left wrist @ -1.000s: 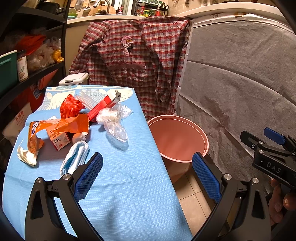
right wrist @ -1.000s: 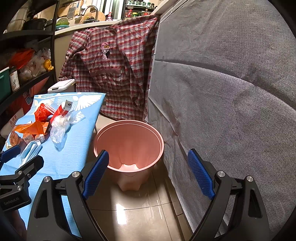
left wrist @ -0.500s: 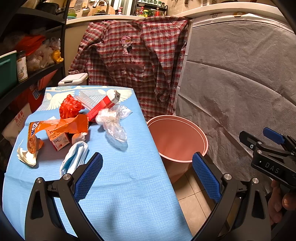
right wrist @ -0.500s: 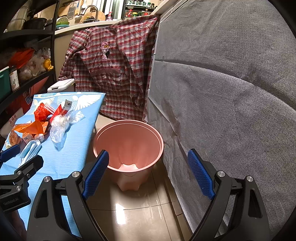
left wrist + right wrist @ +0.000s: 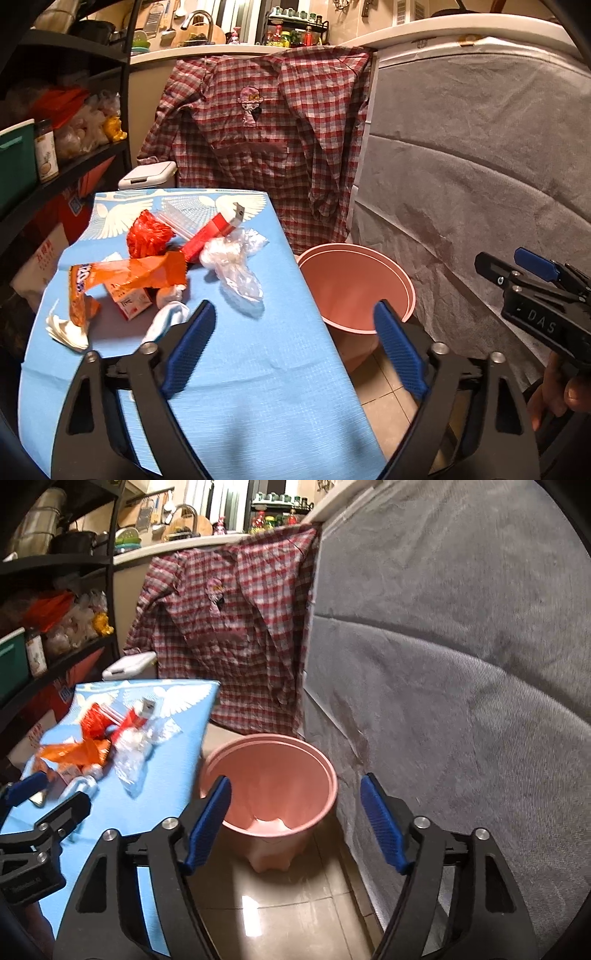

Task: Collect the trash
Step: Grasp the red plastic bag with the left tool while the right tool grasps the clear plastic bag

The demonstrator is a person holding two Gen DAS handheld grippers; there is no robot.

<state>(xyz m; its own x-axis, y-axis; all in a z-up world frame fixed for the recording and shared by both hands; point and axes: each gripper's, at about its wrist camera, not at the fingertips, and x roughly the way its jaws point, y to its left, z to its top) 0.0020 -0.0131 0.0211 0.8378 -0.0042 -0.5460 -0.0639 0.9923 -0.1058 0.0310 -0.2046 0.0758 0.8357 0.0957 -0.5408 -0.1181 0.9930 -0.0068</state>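
Trash lies on the blue-clothed table (image 5: 258, 387): an orange wrapper (image 5: 129, 275), a red crumpled bag (image 5: 149, 234), a red box (image 5: 214, 230), clear plastic (image 5: 236, 269), a small carton (image 5: 129, 301), white tissue (image 5: 64, 330) and a white-blue mask (image 5: 166, 319). A pink bucket (image 5: 354, 280) stands on the floor beside the table. My left gripper (image 5: 291, 350) hovers over the table's near edge, jaws closing with nothing between them. My right gripper (image 5: 295, 819) hangs before the pink bucket (image 5: 273, 775), jaws closing on nothing.
A red checked shirt (image 5: 266, 140) hangs behind the table. A grey fabric panel (image 5: 461, 683) walls the right side. Black shelves (image 5: 55, 158) with jars and bags stand left. A white lidded bin (image 5: 147, 177) sits behind the table. Tiled floor (image 5: 288, 915) lies around the bucket.
Both grippers' jaws have narrowed. The right wrist view has shifted slightly and is blurred; the trash and bucket lie as before.
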